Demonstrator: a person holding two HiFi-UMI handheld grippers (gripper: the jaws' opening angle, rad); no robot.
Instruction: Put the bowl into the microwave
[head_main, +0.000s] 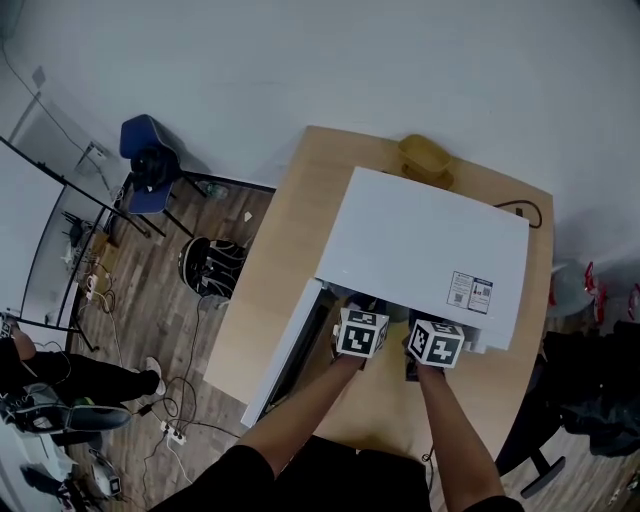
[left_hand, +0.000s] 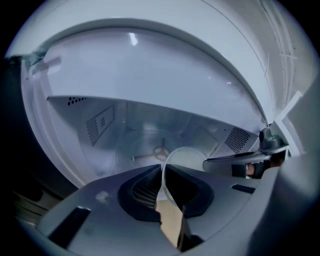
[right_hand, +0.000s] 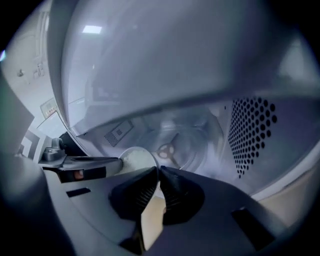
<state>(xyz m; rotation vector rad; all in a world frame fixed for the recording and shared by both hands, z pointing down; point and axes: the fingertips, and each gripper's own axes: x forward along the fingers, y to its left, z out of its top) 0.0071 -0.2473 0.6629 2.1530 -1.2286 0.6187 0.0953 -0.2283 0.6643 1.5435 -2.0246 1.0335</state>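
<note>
A white microwave (head_main: 420, 250) stands on the wooden table (head_main: 285, 240) with its door (head_main: 285, 352) swung open to the left. Both grippers reach into its mouth; in the head view only their marker cubes (head_main: 362, 332) (head_main: 436, 343) show. A small pale bowl (left_hand: 187, 159) hangs inside the cavity between them. My left gripper (left_hand: 163, 186) is shut on its thin rim. My right gripper (right_hand: 159, 174) pinches the opposite rim of the bowl (right_hand: 134, 158). Below lies the glass turntable (right_hand: 172, 145) with its roller hub (left_hand: 160, 151).
A yellow bowl (head_main: 424, 155) sits on the table behind the microwave. The cavity's side walls carry perforated vents (right_hand: 252, 132). A blue chair (head_main: 150, 165), a dark bag and cables lie on the floor at left. A cable (head_main: 522, 212) runs behind the microwave.
</note>
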